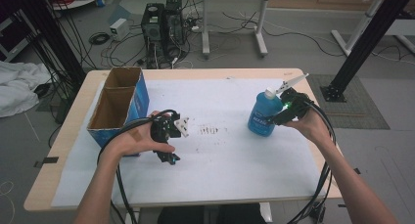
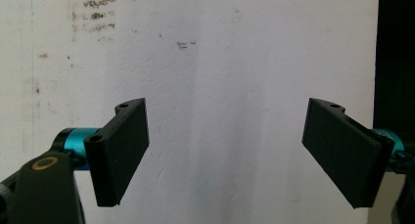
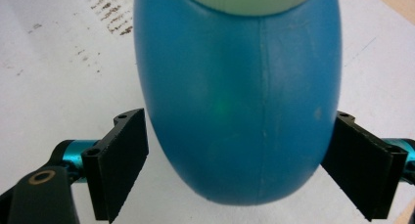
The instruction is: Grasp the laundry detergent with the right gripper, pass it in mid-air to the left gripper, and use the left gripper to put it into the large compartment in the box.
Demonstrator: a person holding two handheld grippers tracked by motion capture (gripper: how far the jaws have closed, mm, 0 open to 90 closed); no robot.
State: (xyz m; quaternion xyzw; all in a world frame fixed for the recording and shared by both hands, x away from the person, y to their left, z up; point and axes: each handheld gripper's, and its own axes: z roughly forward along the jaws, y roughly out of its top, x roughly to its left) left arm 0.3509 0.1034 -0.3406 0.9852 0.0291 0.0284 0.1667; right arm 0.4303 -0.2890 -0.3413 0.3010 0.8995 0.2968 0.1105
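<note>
Blue bottle (image 1: pixel 263 115) is standing upright on the white sheet (image 1: pixel 230 160) covering the table (image 1: pixel 73 116), well right of the open cardboard box (image 1: pixel 119 102). Right hand-held gripper (image 3: pixel 240 165) is straddling the bottle, jaws spread, not clearly touching. Left hand-held gripper (image 2: pixel 230 155), beside the box, is hanging spread, empty.

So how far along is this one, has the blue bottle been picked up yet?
Not yet. Done: the right tongs are placed around the blue bottle, jaws open on either side of it. In hand: nothing; the bottle stands on the white mat. The left tongs are open and empty. Left: closing, lifting, perhaps moving it to the cardboard box.
</note>
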